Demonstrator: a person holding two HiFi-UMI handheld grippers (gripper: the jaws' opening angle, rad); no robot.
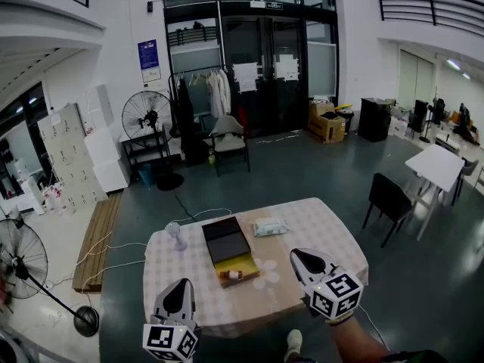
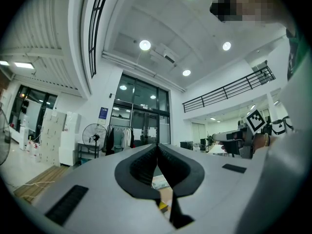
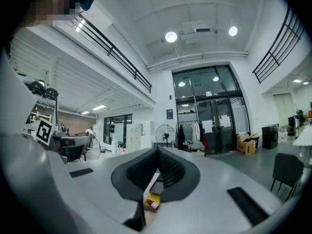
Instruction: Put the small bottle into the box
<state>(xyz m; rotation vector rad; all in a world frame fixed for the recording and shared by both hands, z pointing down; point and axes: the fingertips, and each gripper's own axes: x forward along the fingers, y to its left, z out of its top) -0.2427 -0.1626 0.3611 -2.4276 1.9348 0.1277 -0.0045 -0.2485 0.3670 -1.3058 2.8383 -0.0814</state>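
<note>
Jaws of the left gripper clenched shut on nothing, right gripper likewise clenched and empty, small bottle lying in the yellow half of the open box just ahead, between both fingertip pairs, tissue pack farther across the table.

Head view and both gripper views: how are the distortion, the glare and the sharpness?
Head view: fisheye bends the balcony railing, light is even, the small bottle is tiny but fairly sharp. Left gripper view: dark rounded corners, ceiling lamps glare white. Right gripper view: the same dark corners, one bright lamp, the glass doors look sharp.
</note>
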